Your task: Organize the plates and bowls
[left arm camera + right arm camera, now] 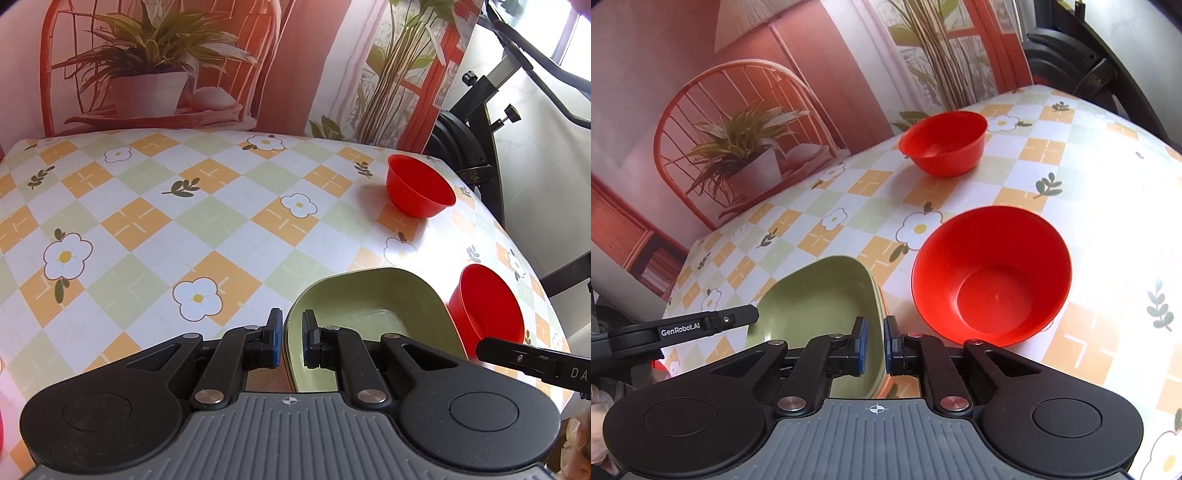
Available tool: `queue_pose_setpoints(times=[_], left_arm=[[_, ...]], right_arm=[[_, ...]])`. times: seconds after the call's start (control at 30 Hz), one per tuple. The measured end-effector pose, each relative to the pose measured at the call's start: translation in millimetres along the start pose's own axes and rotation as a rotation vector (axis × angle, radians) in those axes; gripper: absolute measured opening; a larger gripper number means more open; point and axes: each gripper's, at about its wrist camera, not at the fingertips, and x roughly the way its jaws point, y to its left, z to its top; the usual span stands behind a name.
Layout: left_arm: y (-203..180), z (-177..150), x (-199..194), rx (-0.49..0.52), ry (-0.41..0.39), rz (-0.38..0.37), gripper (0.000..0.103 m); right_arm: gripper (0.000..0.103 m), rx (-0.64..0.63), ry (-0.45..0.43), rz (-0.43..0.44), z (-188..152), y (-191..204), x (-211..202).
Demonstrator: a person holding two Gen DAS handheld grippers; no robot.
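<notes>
Your left tool (292, 339) pinches the left rim of the green plate (369, 314), one blue pad outside the wall and one inside. Your right tool (874, 345) pinches the opposite, right rim of the same plate (816, 295) in the same way, so both tools are clamped on it from either side. The plate sits near the front edge of the counter (147, 206), toward its right end; whether it rests on the cloth or is slightly lifted cannot be told. A second rim seems to show beneath it, so it may be a stack, but that is unclear.

Just beyond the right tool, to the plate's right, stands the near red bowl (991, 275), upright and empty, close beside the plate without clearly touching. The far red bowl (943, 142) stands well apart, by the back right edge of the counter.

Count: one green plate for certain, two red bowls. The right tool is nearer both bowls.
</notes>
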Motion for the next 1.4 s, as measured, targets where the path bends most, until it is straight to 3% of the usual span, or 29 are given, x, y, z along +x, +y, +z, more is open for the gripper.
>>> queue_pose_setpoints(times=[0.37,0.57,1.03,1.4], left_arm=[[30.3,9.5,-68.6,0.002,-0.081,0.024,0.012],[59.3,8.9,-103.1,-0.03,-0.105,0.083,0.012],[144.8,-12.5,-160.6,-0.157,-0.128,0.238,0.012],[208.8,-47.3,-160.5,-0.299,-0.085,0.309,0.012]], right_arm=[[0.01,-0.126,-0.074,-0.009,14.2,33.4,-6.4],[0.011,-0.211,-0.095,0.028,22.9,70.5,-3.3],[0.013,-0.354,-0.006,0.18,15.7,175.1,33.2],[0.016,-0.454,0.102,0.26,-13.4,249.1,79.1]])
